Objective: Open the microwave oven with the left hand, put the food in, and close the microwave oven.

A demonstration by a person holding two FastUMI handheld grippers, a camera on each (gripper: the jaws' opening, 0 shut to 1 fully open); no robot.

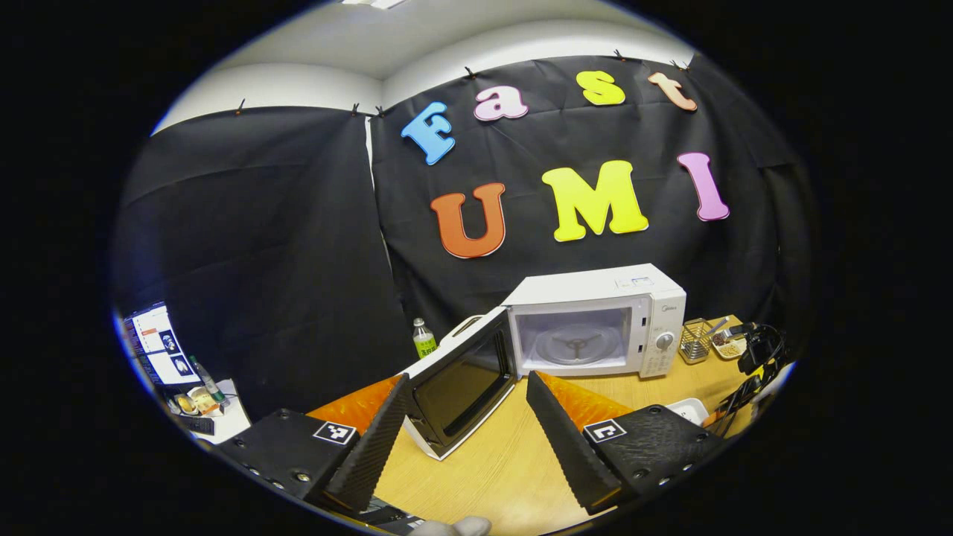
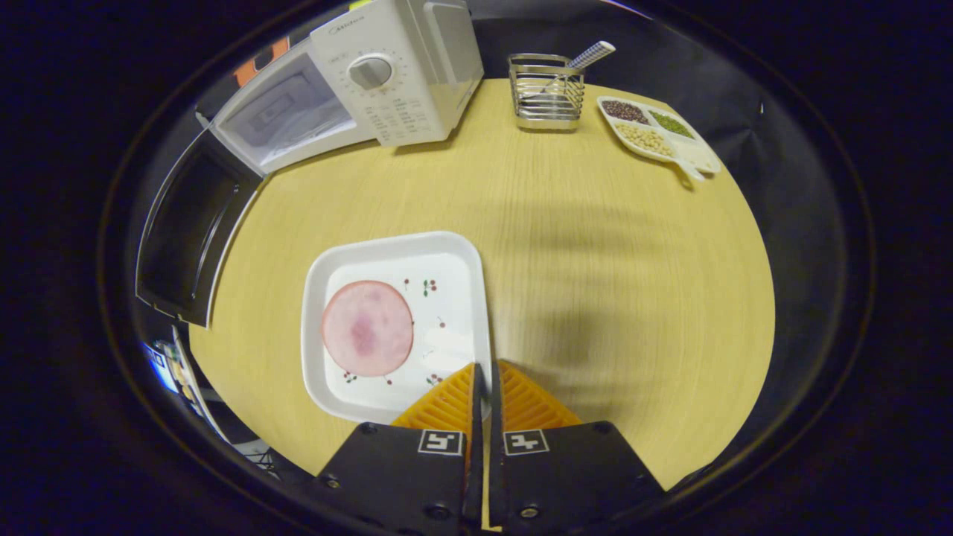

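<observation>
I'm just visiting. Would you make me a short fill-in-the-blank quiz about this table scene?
1. The microwave door stands ____.
2. The white plate carries one round slice of ____.
3. The right tongs are closed on the plate's ____.
4. The left tongs are ____, holding nothing.

Missing words: open; ham; rim; open

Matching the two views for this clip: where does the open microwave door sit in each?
Left gripper view: the microwave door is at lower centre, swung open toward the camera, left of the cavity.
Right gripper view: the door lies along the left edge, beside the white plate.
Shared landmark: the wire basket right of the microwave.
</observation>
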